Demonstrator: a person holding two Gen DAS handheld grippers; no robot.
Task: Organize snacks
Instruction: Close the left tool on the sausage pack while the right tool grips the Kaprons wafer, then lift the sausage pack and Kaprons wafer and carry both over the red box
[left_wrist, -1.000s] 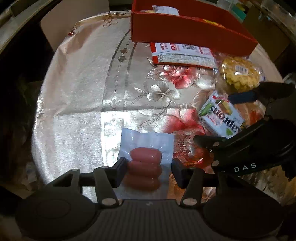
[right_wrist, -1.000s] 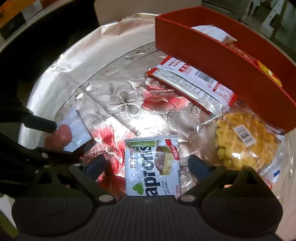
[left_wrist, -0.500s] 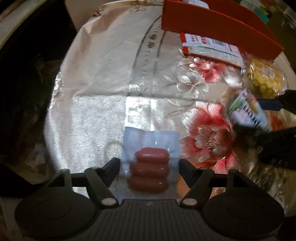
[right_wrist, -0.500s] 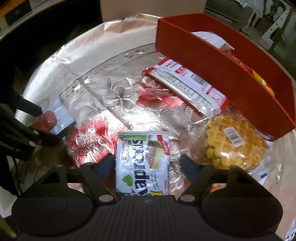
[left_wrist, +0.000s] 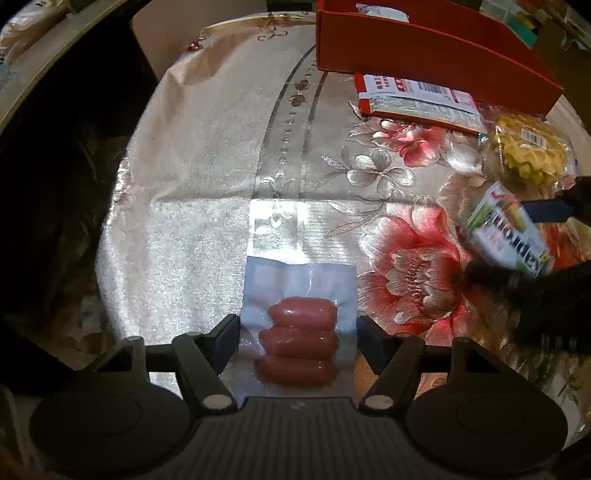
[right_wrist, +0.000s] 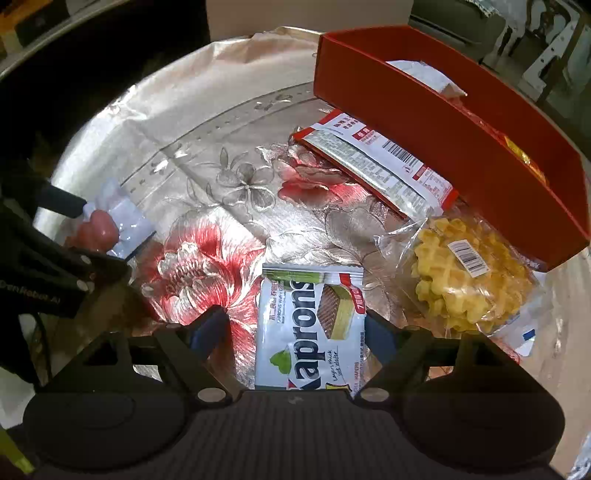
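A clear vacuum pack of three pink sausages (left_wrist: 299, 332) lies on the flowered tablecloth between the jaws of my left gripper (left_wrist: 297, 332). Both pads touch the film's side edges while the jaws are closing. In the right wrist view the sausage pack (right_wrist: 107, 221) shows at far left between the left gripper's fingers (right_wrist: 62, 201). A white Kaprons wafer pack (right_wrist: 306, 325) sits inside my right gripper (right_wrist: 293, 325). Its right edge rests against one pad and bare cloth shows at the other. These jaws are opening. In the left wrist view the wafer pack (left_wrist: 509, 236) is blurred and tilted.
A red cardboard box (right_wrist: 461, 147) with a few packets inside stands at the back right. In front of it lie a long red-and-white packet (right_wrist: 376, 162) and a bagged yellow waffle (right_wrist: 465, 277). The table's rounded edge (left_wrist: 110, 221) drops into darkness at left.
The left jaws widened from the sausages out to the film's edges. The right jaws narrowed around the wafer pack, which slid over against the right-hand pad.
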